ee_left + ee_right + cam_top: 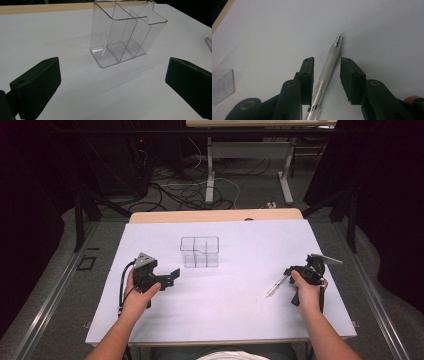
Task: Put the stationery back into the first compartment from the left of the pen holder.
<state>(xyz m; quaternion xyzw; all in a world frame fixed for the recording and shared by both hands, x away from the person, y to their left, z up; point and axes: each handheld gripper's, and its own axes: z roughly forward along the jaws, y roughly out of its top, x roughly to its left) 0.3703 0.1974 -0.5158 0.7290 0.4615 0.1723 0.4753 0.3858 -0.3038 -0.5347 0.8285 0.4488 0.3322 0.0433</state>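
Right gripper view has the right gripper point(327, 75) part-open, its jaws straddling a clear pen point(325, 75) lying on the white table point(374, 30); whether a pad touches the barrel is unclear. Left gripper point(112, 85) gapes wide and empty, a clear divided organizer point(125, 35) standing just ahead.

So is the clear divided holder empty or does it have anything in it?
Empty. The clear holder stands upright with bare compartments; the pen lies on the table between the right tongs.

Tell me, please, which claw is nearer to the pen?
Right. The right claw straddles the pen, jaws open on either side; the left claw sits far across the table, facing the clear organizer.
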